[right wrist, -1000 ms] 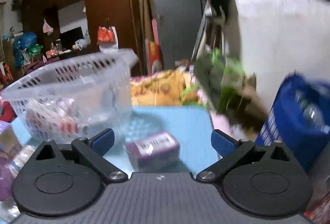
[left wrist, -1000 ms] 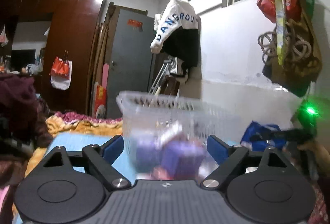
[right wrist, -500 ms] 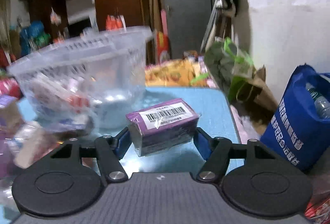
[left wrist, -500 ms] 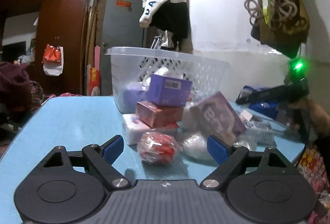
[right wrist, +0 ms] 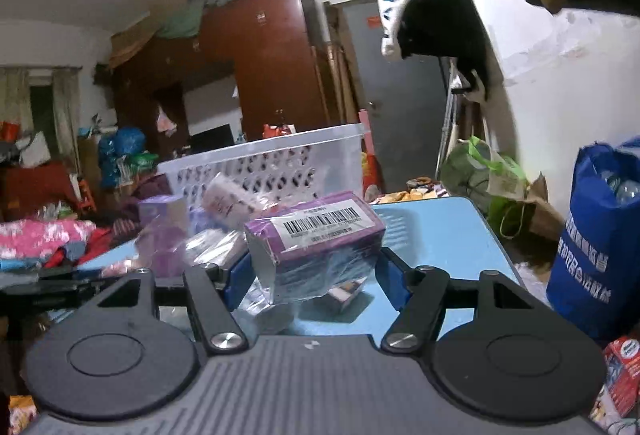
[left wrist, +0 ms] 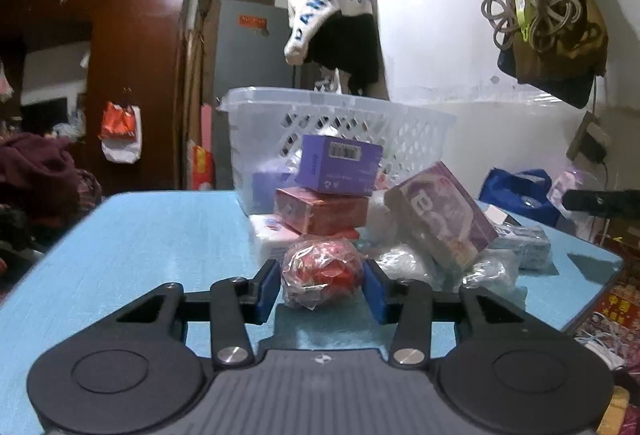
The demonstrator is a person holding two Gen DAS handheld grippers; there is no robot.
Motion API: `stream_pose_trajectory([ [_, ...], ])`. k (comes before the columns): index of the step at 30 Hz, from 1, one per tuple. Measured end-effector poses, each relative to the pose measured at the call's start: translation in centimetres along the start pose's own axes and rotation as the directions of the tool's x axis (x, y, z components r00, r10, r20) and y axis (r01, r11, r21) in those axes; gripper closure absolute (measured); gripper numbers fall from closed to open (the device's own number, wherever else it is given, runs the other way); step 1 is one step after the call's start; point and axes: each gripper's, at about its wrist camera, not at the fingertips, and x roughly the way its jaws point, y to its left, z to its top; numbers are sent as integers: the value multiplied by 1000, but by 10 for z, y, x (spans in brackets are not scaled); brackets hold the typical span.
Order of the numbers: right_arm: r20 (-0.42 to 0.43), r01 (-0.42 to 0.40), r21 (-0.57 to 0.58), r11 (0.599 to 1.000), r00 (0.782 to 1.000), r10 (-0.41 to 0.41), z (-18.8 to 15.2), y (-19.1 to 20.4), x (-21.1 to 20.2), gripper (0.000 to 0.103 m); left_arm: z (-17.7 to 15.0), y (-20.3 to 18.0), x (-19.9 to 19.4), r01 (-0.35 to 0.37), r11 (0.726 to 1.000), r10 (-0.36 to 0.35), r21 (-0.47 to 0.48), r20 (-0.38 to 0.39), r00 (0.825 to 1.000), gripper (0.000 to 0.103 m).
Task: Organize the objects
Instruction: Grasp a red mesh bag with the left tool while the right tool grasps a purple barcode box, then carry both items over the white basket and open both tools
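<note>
In the left wrist view a red foil-wrapped ball (left wrist: 322, 273) lies on the blue table (left wrist: 140, 235) in front of a pile of boxes and packets. My left gripper (left wrist: 320, 285) is closing around it, and both blue pads touch its sides. Behind the pile stands a white perforated basket (left wrist: 400, 131). In the right wrist view my right gripper (right wrist: 310, 271) is shut on a purple plastic-wrapped box with a barcode label (right wrist: 316, 235), held tilted above the table (right wrist: 440, 231), with the basket (right wrist: 280, 163) just behind it.
The pile holds a purple box (left wrist: 340, 171) on a red box (left wrist: 320, 211), a large leaning purple box (left wrist: 440, 215) and clear packets. A blue bag (right wrist: 592, 235) stands off the table's right edge. Bare tabletop lies to the left (left wrist: 120, 255).
My left gripper came down to the table and closed in on the red ball. My right gripper closed on the purple barcode box, lifted it and swung it left toward the basket.
</note>
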Motion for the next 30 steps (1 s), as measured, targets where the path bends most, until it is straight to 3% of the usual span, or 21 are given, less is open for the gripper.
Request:
stream_pose_trajectory([
  [9,18,4,-85,996,1000,-3,-8,20,6,35,5,7,-17,0,1000,1,-18,73,997,55],
  [15,21,-5,-84,996,1000,6,-9,19,8,35,4,5,-17,4,1000,-3,-15,90,996,55],
  [19,33,-19,-71,997,999,21,-9,20,4,35,7,8,-28,44,998,-37,-47,149,988,55],
  [22,59,-19,-103,994,998,25,3,28,5,35,16,10,-40,103,991,-85,-81,207,975,55],
  [30,84,-60,-175,983,994,76,50,53,29,35,71,14,-35,134,987,-103,-92,282,954,55],
])
